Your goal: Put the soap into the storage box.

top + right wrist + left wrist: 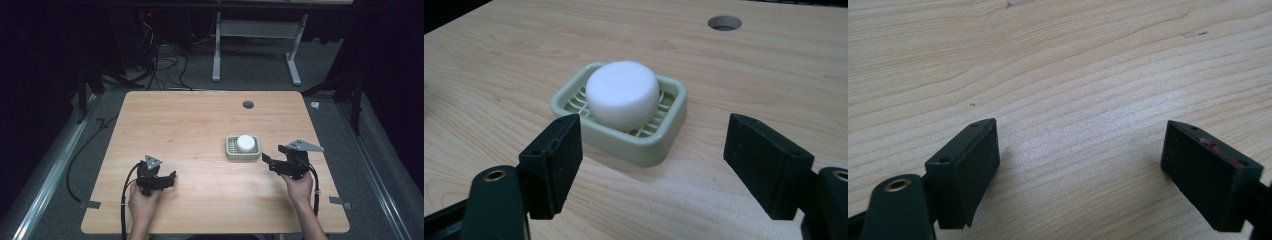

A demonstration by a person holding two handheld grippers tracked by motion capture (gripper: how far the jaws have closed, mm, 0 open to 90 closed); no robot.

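Facing soap dish [644, 145], right gripper [651, 160] agape.

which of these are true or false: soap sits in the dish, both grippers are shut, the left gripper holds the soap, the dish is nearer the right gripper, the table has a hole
1. The soap sits in the dish. True.
2. Both grippers are shut. False: the left gripper and the right gripper both stand open.
3. The left gripper holds the soap. False: bare table lies between its jaws.
4. The dish is nearer the right gripper. True.
5. The table has a hole. True.
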